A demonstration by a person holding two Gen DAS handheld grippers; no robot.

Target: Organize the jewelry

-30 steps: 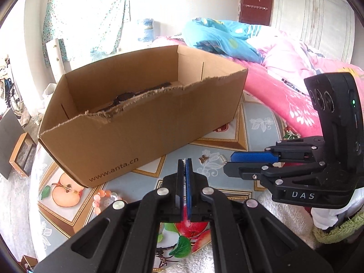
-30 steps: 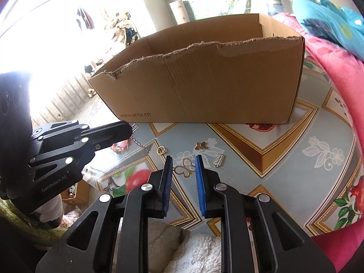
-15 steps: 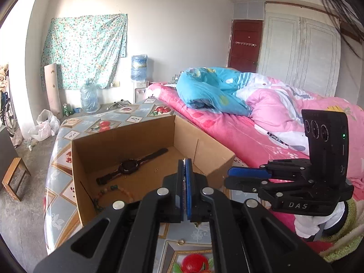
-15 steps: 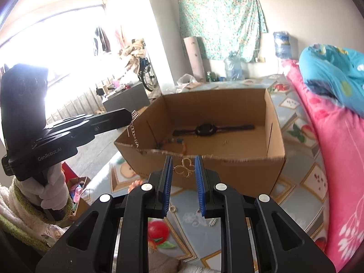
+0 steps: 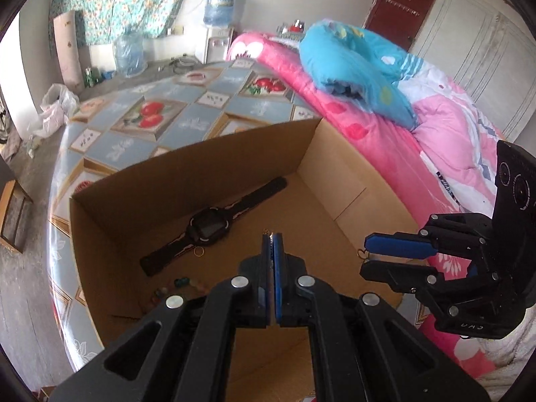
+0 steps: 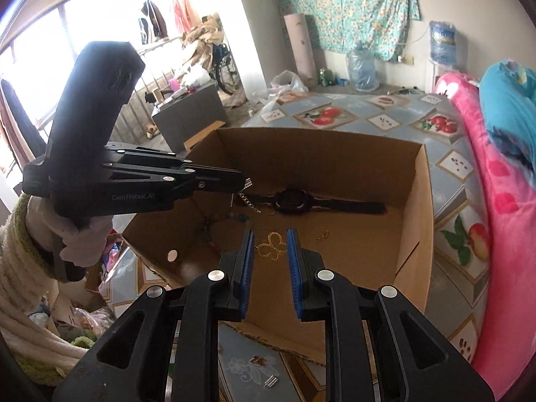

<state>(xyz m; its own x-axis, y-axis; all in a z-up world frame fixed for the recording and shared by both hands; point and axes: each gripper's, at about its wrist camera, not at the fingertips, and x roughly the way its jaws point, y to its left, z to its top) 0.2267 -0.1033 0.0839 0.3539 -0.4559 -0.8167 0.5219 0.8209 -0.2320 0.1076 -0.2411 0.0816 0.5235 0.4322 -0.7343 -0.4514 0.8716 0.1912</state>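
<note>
Over the open brown cardboard box [image 6: 412, 201] holding a black wristwatch [image 6: 294, 201], left gripper [image 6: 246, 182] marked "GenRobot.AI" pinches a thin silver chain [image 6: 249, 202]; right gripper [image 6: 270, 251] clamps a gold butterfly-outline pendant [image 6: 272, 250].

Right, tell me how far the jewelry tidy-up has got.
Done: a black watch, a bead string and small gold bits already lie in the cardboard box.

In hand: the left tongs pinch a silver chain over the box, and the right tongs grip a gold butterfly pendant.

Left: release both, then fetch the small silver piece on the tablecloth.
</note>
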